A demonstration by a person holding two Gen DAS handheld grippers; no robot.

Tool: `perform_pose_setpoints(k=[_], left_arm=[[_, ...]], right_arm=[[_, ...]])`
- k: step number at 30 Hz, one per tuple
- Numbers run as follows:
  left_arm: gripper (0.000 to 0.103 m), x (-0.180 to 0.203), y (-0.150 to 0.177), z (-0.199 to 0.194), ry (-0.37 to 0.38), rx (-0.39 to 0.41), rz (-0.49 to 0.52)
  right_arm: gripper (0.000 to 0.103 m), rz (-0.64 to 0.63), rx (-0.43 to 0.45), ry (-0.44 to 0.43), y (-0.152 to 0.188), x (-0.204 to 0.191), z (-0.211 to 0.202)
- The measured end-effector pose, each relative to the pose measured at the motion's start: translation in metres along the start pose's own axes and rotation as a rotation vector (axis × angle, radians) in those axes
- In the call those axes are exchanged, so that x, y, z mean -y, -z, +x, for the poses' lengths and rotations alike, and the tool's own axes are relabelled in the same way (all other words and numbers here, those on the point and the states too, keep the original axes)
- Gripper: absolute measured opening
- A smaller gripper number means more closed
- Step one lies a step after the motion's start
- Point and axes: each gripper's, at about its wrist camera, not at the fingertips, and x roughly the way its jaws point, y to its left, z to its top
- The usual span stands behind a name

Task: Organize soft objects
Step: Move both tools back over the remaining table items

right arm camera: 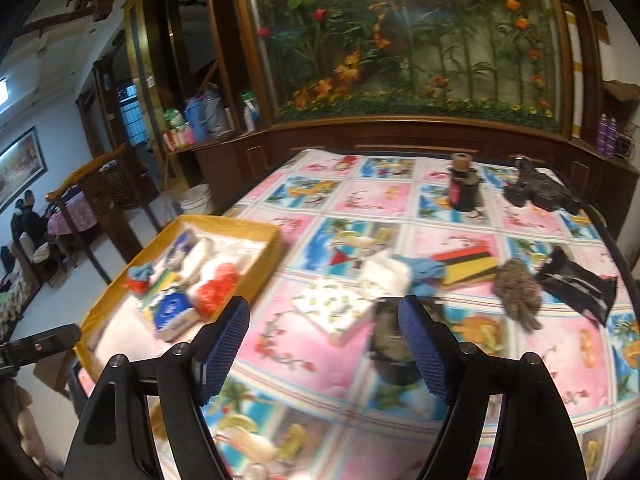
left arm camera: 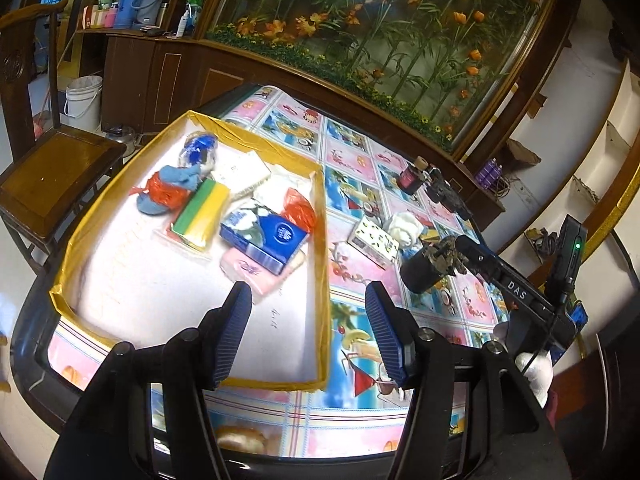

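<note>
With both tongs, left [left arm camera: 308, 334] and right [right arm camera: 324, 350], wide and empty, I next reach for the tissue pack [right arm camera: 334, 309] beside the tray [right arm camera: 264, 248].

Left wrist view: looked forward and down from close above the near end of the gold-edged tray [left arm camera: 320, 248], toward the flower mural [left arm camera: 400, 20]. Right wrist view: looked down over the patterned tablecloth [right arm camera: 360, 208] from farther right, mural [right arm camera: 400, 40] ahead. Shared: tray [right arm camera: 276, 240], cloth [left arm camera: 360, 152], patterned tissue pack [left arm camera: 374, 238] [right arm camera: 334, 308].
</note>
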Motion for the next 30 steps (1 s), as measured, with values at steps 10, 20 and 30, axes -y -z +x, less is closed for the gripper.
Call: perform_pose_setpoints(k=[10,20,30], left_arm=[[0.058,0.048,0.009,0.022,-0.001,-0.048,0.078],[0.058,0.074,0.018,0.047,0.001,-0.106,0.121],[0.058,0.081,0.028,0.063,0.004,-0.153,0.137]], right_arm=[[0.078,0.059,0.024,0.123,0.007,0.06,0.008],[0.08,0.101,0.03,0.14,0.015,0.081,0.013],[0.081,0.119,0.005,0.154,0.017,0.089,0.019]])
